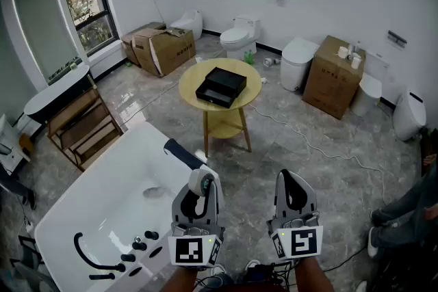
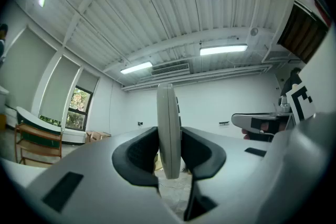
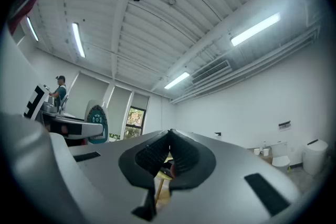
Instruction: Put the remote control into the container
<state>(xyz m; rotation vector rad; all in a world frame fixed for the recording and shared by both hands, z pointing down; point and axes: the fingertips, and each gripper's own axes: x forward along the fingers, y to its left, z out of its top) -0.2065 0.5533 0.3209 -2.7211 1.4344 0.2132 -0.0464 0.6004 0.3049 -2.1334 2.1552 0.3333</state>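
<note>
A slim grey-white remote control (image 1: 201, 182) stands upright between the jaws of my left gripper (image 1: 199, 189), which is shut on it. In the left gripper view the remote control (image 2: 168, 128) shows edge-on with both pads pressed on its sides. The right gripper view catches the remote's teal face (image 3: 97, 119) off to the left. My right gripper (image 1: 295, 187) is beside the left one, shut with nothing in it, and its pads (image 3: 178, 157) touch at the tips. The container, a black open box (image 1: 221, 87), lies on a round yellow table (image 1: 191, 75) well ahead of both grippers.
A white bathtub (image 1: 89, 215) lies close on the left. A wooden rack (image 1: 82, 125) stands further left. Cardboard boxes (image 1: 161, 48) and toilets (image 1: 241, 36) line the far wall. A cable (image 1: 308, 143) crosses the floor. A person's legs (image 1: 404, 215) show at the right edge.
</note>
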